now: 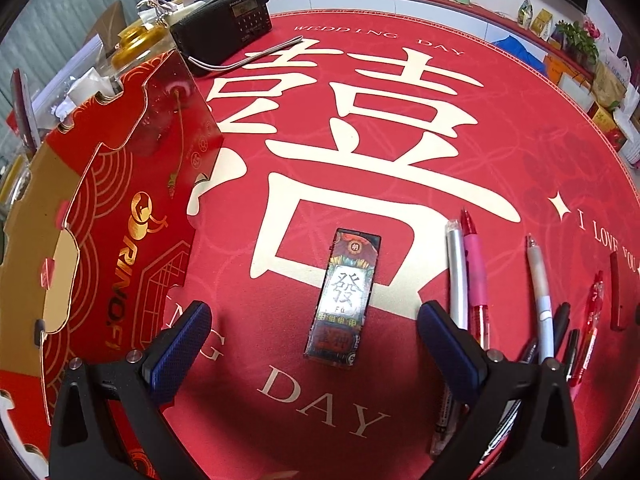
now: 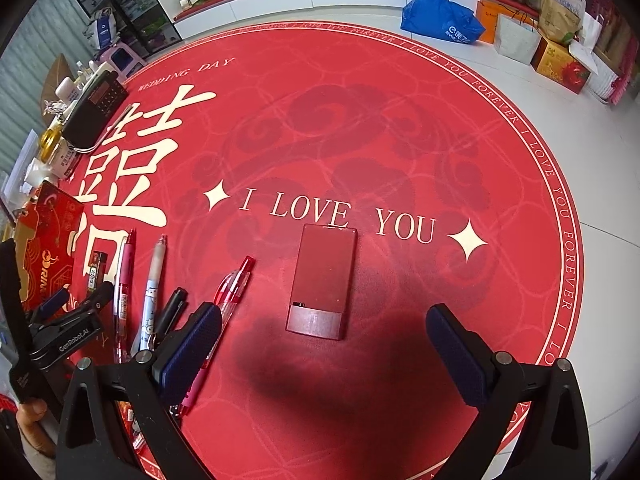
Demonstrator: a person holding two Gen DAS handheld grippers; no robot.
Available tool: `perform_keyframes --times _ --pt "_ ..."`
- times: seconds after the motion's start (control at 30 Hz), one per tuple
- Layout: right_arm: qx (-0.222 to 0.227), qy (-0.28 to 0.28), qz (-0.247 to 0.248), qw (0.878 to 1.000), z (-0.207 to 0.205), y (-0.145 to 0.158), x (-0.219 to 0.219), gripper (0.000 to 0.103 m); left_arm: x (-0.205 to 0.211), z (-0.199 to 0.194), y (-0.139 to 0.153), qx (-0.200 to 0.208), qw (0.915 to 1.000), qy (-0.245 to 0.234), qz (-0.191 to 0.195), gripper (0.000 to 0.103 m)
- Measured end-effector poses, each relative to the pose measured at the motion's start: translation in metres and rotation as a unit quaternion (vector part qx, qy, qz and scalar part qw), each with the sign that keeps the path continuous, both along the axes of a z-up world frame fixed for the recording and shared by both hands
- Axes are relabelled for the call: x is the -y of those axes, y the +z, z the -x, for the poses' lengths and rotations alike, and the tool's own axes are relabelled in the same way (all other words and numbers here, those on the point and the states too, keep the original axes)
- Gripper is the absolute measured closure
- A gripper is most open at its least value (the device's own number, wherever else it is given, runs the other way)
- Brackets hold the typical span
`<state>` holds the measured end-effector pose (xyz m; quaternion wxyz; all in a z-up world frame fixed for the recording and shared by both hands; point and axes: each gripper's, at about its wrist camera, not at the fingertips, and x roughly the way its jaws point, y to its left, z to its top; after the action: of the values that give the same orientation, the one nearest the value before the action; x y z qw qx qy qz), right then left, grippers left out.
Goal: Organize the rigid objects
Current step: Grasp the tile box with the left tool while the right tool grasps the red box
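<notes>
Both grippers, left gripper (image 1: pixel 314 322) and right gripper (image 2: pixel 324 328), hang wide open, each with a small flat box at 12 o'clock: patterned box (image 1: pixel 345 298), red box (image 2: pixel 322 282), probably light, stiff, slick, so pinch the long edges.

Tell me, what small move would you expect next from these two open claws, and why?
Probably the left gripper eases forward and down onto the narrow decorated rectangular tile. Its jaws stand wide open with the tile lying flat on the red mat between them, untouched. The right gripper is likewise open over the flat red rectangular box, so it could move first.
</notes>
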<state>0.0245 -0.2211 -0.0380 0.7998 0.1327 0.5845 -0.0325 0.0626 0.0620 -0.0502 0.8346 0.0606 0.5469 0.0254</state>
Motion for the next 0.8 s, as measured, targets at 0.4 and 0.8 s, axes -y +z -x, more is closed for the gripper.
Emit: perform_keyframes --times 0.4,0.8 --pt "-0.034 -0.025 0.022 0.999 -0.015 -0.026 0.01 0.0 0.002 -0.01 -0.005 0.004 0.9985 -0.031 0.044 0.0" --pt "-0.03 0.003 0.083 0.996 -0.024 -0.031 -0.006 0.0 -0.001 -0.004 -0.007 0.027 0.9969 -0.034 0.066 0.0"
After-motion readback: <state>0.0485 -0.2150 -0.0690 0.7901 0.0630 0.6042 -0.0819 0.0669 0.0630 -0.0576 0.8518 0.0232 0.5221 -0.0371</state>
